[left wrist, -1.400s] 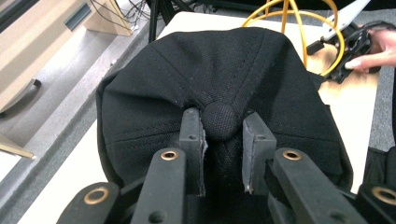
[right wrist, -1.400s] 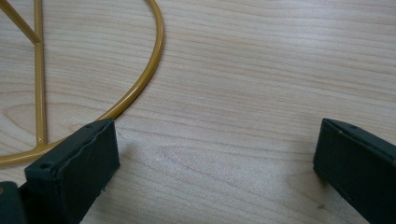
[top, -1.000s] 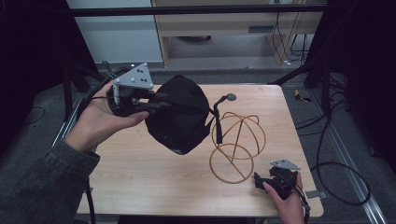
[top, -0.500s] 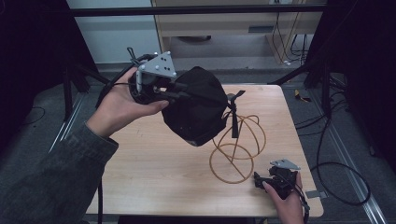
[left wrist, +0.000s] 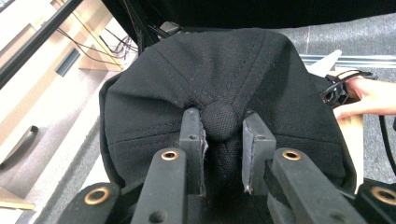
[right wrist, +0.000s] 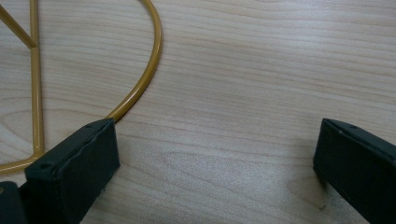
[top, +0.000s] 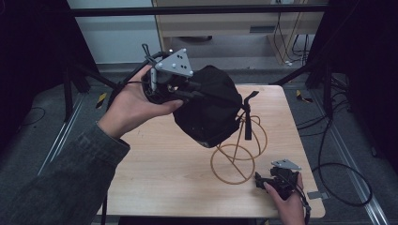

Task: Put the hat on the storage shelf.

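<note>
The black cap [top: 209, 110] hangs in the air above the far middle of the desk [top: 159, 173], covering the top of the gold wire stand [top: 239, 152], so whether cap and stand touch cannot be told. Its brim is hidden in the left gripper view. There the left gripper [left wrist: 222, 133] has its jaws clenched on the cap's crown, pinching the fabric on both sides of the top button [left wrist: 220, 120]. The right gripper [right wrist: 215, 154] rests low near the desk's front right corner, jaws released and wide apart over bare wood, one jaw just beside the stand's base ring.
</note>
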Action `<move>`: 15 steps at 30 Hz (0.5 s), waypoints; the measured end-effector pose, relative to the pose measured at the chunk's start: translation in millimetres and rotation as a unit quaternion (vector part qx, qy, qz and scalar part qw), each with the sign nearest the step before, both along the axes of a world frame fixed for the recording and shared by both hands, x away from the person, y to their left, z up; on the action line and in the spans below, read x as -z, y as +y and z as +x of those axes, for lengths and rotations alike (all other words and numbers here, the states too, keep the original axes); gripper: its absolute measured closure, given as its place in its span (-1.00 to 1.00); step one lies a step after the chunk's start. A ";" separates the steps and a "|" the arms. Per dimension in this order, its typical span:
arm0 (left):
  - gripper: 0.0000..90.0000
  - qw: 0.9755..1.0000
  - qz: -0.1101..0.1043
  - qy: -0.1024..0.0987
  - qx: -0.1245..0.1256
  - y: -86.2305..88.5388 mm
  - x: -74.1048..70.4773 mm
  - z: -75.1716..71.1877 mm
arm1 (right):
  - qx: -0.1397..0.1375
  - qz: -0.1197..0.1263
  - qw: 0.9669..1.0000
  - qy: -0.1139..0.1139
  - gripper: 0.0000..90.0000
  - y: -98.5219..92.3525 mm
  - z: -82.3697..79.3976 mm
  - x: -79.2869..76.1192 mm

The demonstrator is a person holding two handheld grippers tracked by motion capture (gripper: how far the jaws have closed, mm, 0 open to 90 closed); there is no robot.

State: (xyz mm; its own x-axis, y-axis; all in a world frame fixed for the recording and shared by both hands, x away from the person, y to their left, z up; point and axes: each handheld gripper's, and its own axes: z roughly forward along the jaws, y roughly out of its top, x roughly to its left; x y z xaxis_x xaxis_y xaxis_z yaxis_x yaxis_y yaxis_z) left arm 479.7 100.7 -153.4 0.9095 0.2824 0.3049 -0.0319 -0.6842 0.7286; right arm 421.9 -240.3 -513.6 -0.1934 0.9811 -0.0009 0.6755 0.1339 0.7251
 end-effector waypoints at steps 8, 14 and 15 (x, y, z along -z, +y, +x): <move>0.63 1.000 0.004 -0.001 0.010 -17.2 0.5 -1.8 | 0.000 0.000 1.000 0.000 -0.99 0.0 0.0 0.0; 0.63 1.000 0.010 -0.002 0.020 -35.4 -0.2 -4.9 | 0.001 0.001 1.000 0.000 -0.99 0.2 -0.1 0.0; 0.63 1.000 0.011 -0.002 0.022 -39.2 0.2 -4.3 | 0.001 0.001 1.000 0.000 -0.99 0.2 -0.1 0.0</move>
State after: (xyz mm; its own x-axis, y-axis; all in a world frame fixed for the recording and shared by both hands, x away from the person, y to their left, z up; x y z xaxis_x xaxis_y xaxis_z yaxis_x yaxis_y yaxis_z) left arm 475.4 61.5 -153.7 0.9199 0.2350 0.3140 -0.0653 -0.6976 0.7135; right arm 421.8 -240.2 -513.6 -0.1915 0.9815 0.0010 0.6764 0.1313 0.7247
